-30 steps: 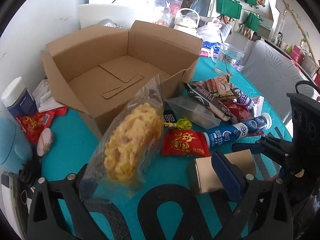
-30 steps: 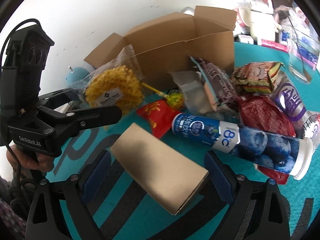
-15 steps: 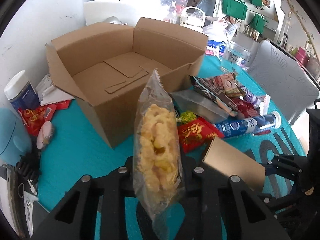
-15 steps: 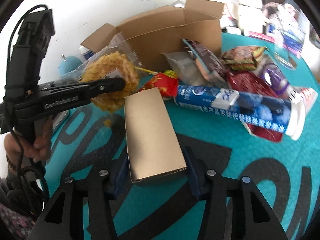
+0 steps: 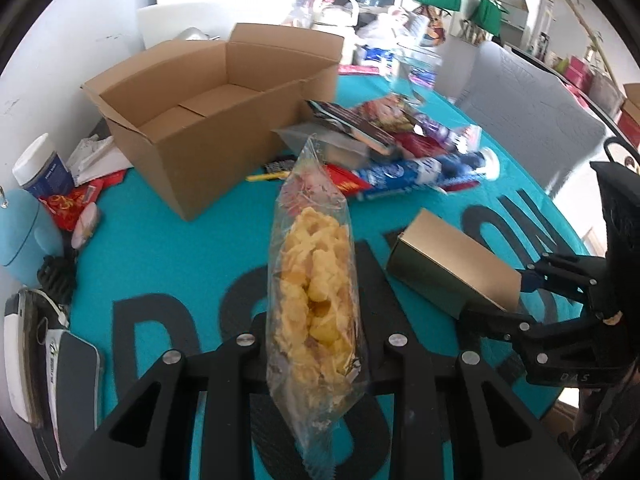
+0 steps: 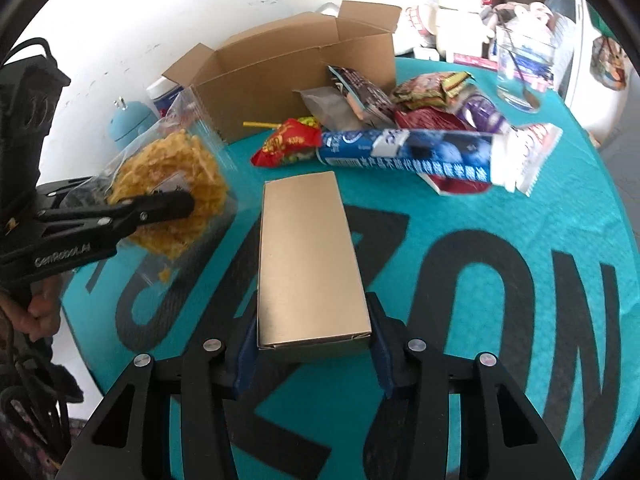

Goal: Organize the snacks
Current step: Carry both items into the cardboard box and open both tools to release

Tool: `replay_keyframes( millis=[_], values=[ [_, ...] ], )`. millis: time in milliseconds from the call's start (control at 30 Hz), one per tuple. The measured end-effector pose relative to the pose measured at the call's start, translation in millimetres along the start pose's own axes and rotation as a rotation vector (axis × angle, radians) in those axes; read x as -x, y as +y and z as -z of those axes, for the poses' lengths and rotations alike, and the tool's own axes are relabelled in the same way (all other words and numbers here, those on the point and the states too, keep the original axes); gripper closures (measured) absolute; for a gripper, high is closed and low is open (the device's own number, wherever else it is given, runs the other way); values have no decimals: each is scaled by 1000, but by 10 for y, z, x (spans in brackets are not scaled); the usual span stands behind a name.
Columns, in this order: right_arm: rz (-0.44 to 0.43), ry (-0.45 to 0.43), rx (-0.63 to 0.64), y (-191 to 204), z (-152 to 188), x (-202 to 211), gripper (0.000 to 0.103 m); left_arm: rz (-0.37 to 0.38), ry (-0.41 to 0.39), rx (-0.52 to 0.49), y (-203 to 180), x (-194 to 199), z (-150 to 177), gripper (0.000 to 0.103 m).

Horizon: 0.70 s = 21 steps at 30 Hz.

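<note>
While both our claws are loaded, we judge the carry to the cardboard box (image 5: 224, 96) is the step in hand. Our left claw (image 5: 316, 344) is clamped on the clear bag of yellow crisps (image 5: 316, 292), gripped low so the bag stands upright at centre frame and clears the clutter. Our right claw (image 6: 312, 344) has just been closing and now pinches the tan carton (image 6: 308, 256) by its near end, its length pointing toward the box. That box sits open at upper left of the left view, flaps splayed, its floor bare. Loose snacks, among them the blue tube (image 6: 404, 152), crowd the box's right side, so the freer approach looks to be over its near wall, above the teal surface (image 5: 172, 248).
</note>
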State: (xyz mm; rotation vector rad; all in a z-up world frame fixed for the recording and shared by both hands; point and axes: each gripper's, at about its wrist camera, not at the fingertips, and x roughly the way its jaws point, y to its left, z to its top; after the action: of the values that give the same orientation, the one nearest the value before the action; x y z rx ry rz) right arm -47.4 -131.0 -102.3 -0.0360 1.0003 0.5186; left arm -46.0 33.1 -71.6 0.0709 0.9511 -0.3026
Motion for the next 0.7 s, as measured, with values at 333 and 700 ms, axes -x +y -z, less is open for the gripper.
replay_keyframes(
  millis=[333, 700],
  values=[
    [-6, -13, -29, -8, 59, -3, 47, 12, 41, 6, -55, -284, 65, 75],
    [85, -33, 26, 122, -94, -163, 45, -44, 33, 27, -44, -311, 102, 75]
  ],
)
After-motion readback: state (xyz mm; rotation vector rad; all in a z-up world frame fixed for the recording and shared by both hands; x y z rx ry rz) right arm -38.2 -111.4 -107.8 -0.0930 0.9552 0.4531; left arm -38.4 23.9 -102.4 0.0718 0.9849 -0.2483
